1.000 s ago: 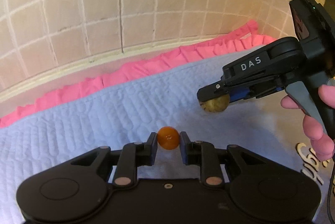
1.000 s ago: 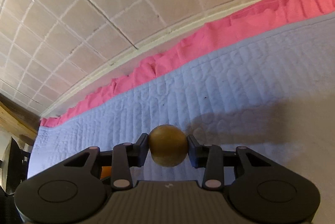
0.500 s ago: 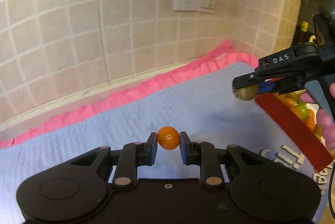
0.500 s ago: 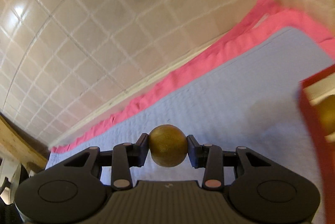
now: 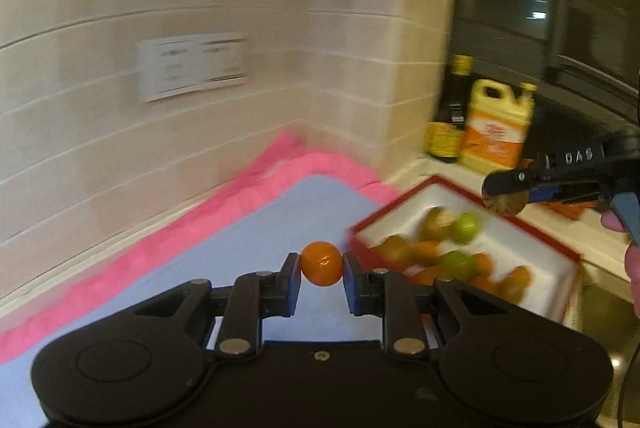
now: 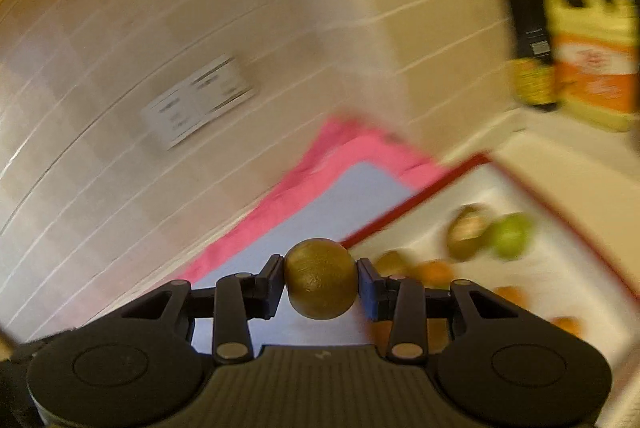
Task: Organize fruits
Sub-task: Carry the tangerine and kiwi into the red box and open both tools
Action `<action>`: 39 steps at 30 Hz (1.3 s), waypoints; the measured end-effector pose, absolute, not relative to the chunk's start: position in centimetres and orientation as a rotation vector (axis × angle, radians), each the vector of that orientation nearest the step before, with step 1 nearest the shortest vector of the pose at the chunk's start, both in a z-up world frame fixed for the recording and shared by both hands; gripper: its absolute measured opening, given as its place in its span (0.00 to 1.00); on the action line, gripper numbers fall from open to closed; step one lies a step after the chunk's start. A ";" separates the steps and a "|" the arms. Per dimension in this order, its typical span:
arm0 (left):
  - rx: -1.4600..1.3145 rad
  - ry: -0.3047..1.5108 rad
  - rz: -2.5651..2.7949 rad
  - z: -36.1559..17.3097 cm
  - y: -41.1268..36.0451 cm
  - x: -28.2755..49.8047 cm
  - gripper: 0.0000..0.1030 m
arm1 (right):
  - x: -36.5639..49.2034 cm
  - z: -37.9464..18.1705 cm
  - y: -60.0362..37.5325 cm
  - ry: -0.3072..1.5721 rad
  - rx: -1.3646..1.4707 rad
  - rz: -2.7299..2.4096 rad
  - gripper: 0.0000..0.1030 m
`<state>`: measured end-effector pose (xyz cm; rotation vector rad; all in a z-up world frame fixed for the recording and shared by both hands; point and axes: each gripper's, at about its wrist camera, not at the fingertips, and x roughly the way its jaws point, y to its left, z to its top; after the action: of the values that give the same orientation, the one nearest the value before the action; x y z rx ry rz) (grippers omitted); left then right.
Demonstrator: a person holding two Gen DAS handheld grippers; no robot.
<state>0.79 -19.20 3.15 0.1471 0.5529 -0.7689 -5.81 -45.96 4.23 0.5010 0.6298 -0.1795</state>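
Observation:
My left gripper [image 5: 322, 278] is shut on a small orange fruit [image 5: 322, 263], held in the air above the blue quilted mat [image 5: 256, 252]. My right gripper [image 6: 321, 284] is shut on a brown round fruit [image 6: 321, 284]. In the left wrist view the right gripper [image 5: 505, 200] hangs over the far side of a red-rimmed white box [image 5: 516, 240] with the brown fruit [image 5: 505, 203] in its tips. The box [image 6: 532, 268] holds several orange, green and brown fruits, blurred by motion. It lies to the right of both grippers.
A tiled wall with a white socket plate [image 5: 192, 68] runs behind the mat, which has a pink cloth edge [image 5: 224, 212]. A dark bottle [image 5: 450, 116] and a yellow jug [image 5: 498, 128] stand on the ledge beyond the box. A person's fingers [image 5: 632, 260] show at the right edge.
Both grippers have swung right and risen, each keeping its fruit. The red-rimmed box of fruits, the bottle and the jug have come into view on the right.

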 end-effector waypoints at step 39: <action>0.356 0.917 -1.092 -7.6 -39.0 1.9 0.39 | -7.1 -6.2 -51.3 1.157 0.075 -0.325 0.40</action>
<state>1.93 -39.04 -7.63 0.3557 0.9172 -1.0918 -7.09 -51.31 -6.25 0.0748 1.1568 -0.3255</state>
